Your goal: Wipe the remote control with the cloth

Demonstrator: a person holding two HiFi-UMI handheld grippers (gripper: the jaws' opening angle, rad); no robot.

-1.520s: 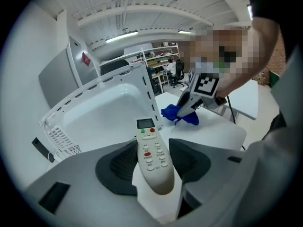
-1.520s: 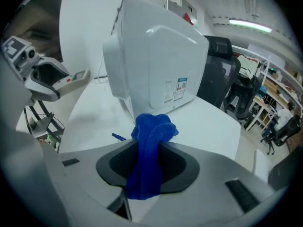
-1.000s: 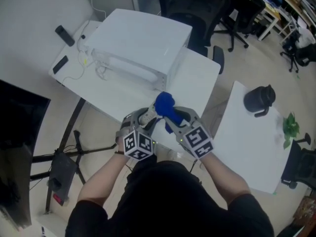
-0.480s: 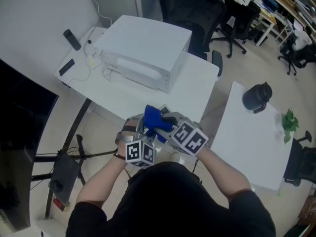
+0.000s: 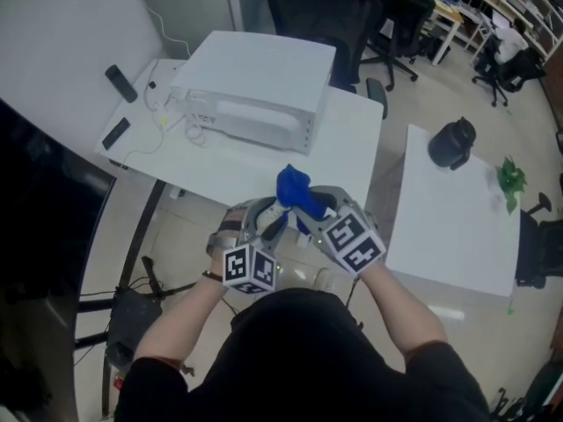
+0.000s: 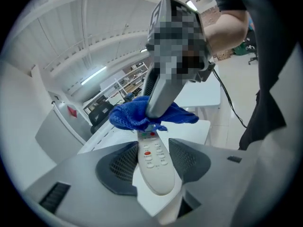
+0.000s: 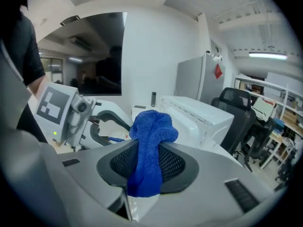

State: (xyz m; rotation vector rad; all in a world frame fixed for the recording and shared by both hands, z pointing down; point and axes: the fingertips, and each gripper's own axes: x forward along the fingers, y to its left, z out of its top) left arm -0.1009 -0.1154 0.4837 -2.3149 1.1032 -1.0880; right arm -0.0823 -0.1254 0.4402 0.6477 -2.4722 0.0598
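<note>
My left gripper (image 6: 150,161) is shut on a white remote control (image 6: 152,163) that lies lengthwise between its jaws, buttons up. The remote's far end is covered by the blue cloth (image 6: 137,115). My right gripper (image 7: 149,163) is shut on that blue cloth (image 7: 150,145), which bunches up above its jaws. In the head view both grippers, the left (image 5: 266,224) and the right (image 5: 314,211), meet close in front of the person's body, over the table's near edge, with the cloth (image 5: 296,189) between them. The remote (image 5: 280,207) barely shows there.
A large white box-shaped machine (image 5: 254,87) stands on the white table (image 5: 345,148) beyond the grippers. Two dark remotes (image 5: 115,133) lie at the far left near cables. A second white table (image 5: 453,218) at the right carries a black kettle (image 5: 450,142). Office chairs (image 5: 327,18) stand behind.
The two grippers dipped toward the body half a second ago and are now back up, the cloth still pressed against the remote's end. The head camera has shifted slightly.
</note>
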